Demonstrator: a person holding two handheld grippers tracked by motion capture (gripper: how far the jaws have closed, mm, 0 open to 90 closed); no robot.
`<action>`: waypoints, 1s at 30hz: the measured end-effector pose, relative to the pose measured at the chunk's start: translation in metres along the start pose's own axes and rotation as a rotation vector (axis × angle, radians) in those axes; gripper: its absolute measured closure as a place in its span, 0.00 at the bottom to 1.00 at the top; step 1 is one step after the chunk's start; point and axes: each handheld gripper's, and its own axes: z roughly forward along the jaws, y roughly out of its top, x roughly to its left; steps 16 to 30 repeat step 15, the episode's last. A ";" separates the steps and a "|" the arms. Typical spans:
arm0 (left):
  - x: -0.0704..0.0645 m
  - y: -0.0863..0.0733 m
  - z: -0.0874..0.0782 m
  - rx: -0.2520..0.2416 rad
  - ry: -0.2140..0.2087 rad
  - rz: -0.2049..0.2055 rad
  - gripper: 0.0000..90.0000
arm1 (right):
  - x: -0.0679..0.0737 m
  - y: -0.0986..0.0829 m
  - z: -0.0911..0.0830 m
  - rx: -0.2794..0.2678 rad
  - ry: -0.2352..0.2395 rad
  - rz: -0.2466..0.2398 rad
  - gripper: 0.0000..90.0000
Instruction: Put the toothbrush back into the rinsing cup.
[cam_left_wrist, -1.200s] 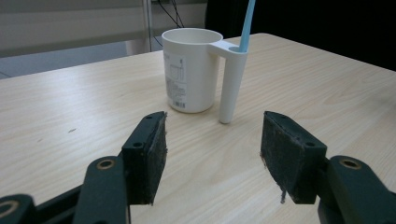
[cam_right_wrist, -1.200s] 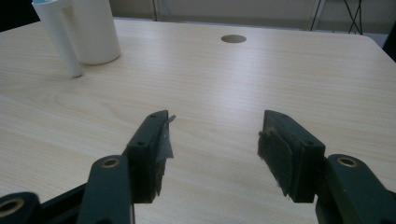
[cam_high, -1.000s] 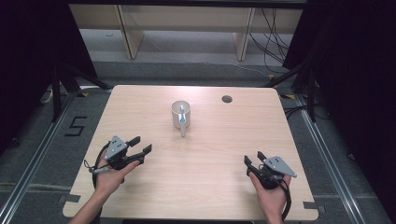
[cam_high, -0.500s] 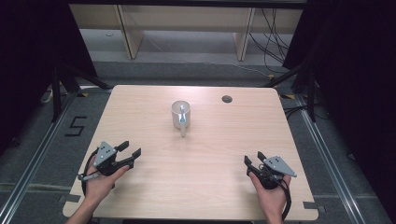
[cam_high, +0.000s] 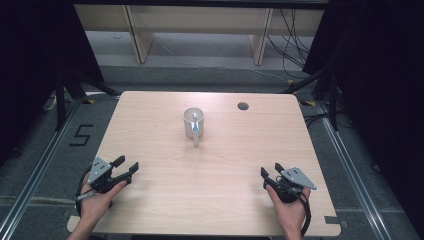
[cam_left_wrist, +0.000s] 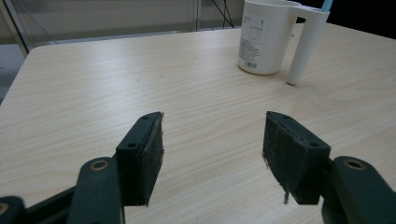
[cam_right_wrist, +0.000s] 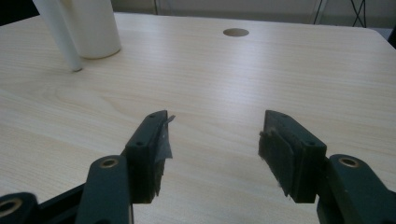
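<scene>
A white mug (cam_high: 192, 123) with a long straight handle stands upright near the middle of the light wooden table (cam_high: 215, 195), and a blue-tipped item pokes out of it. The mug (cam_left_wrist: 265, 37) appears far ahead of the left jaws, and its base (cam_right_wrist: 91, 28) sits at the upper left in the right gripper view. My left gripper (cam_high: 126, 167) rests open near the front left corner. My right gripper (cam_high: 268, 172) rests open near the front right. Both hold nothing; each sits well apart from the mug.
A round cable hole (cam_high: 243, 106) is cut in the table's far right part, and the hole (cam_right_wrist: 236, 32) shows ahead of the right jaws. Dark curtains flank the table. Shelving and cables stand beyond the far edge. A floor marking "5" (cam_high: 80, 135) lies left.
My left gripper has drawn back toward the front left corner of the table. The right gripper and the mug have stayed where they were.
</scene>
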 end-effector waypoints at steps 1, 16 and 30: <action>0.001 0.000 -0.001 0.008 0.008 -0.002 0.42 | -0.001 -0.001 0.002 -0.012 -0.010 -0.014 0.47; 0.003 -0.007 -0.002 -0.012 0.018 -0.039 0.42 | -0.003 -0.002 -0.001 0.011 -0.011 0.005 0.47; 0.003 -0.007 -0.002 -0.012 0.018 -0.039 0.42 | -0.003 -0.002 -0.001 0.011 -0.011 0.005 0.47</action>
